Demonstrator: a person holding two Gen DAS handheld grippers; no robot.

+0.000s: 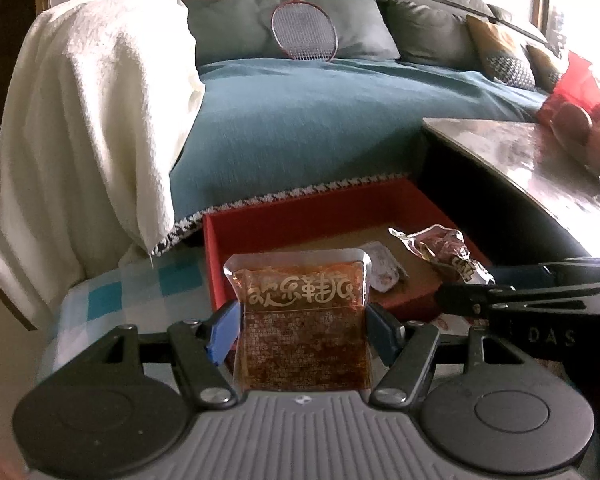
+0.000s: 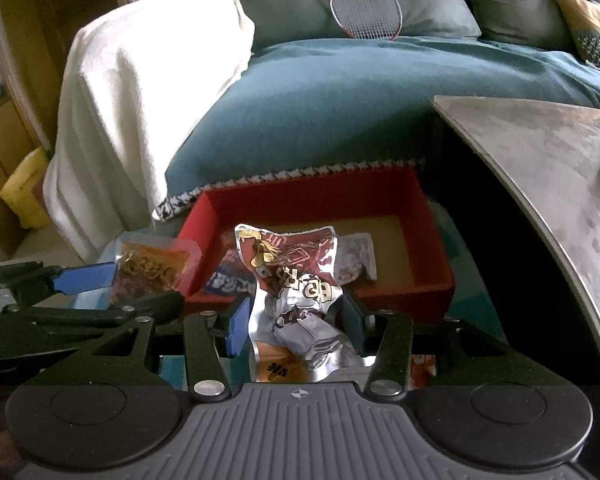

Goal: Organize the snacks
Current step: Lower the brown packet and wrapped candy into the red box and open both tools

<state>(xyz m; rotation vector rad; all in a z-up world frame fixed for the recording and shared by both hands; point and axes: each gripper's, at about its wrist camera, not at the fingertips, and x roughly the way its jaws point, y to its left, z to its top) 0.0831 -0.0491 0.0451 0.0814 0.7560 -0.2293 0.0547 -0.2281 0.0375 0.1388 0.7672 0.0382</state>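
Note:
My left gripper (image 1: pixel 302 330) is shut on a clear orange-brown snack packet (image 1: pixel 300 320) with gold lettering, held upright just before the near wall of a red box (image 1: pixel 260 226). It also shows in the right wrist view (image 2: pixel 152 266). My right gripper (image 2: pixel 296 320) is shut on a crinkled silver and dark red snack bag (image 2: pixel 290 276), held over the red box's (image 2: pixel 432 236) near edge; this bag shows in the left wrist view (image 1: pixel 444 250). Inside the box lie a small white packet (image 2: pixel 356 258) and a blue packet (image 2: pixel 226 280).
The red box sits on a checked cloth (image 1: pixel 140 288) in front of a teal-covered sofa (image 1: pixel 300 120) with a white blanket (image 1: pixel 92 120) and a badminton racket (image 1: pixel 304 32). A grey tabletop (image 2: pixel 540 160) overhangs on the right, carrying round brown items (image 1: pixel 588 132).

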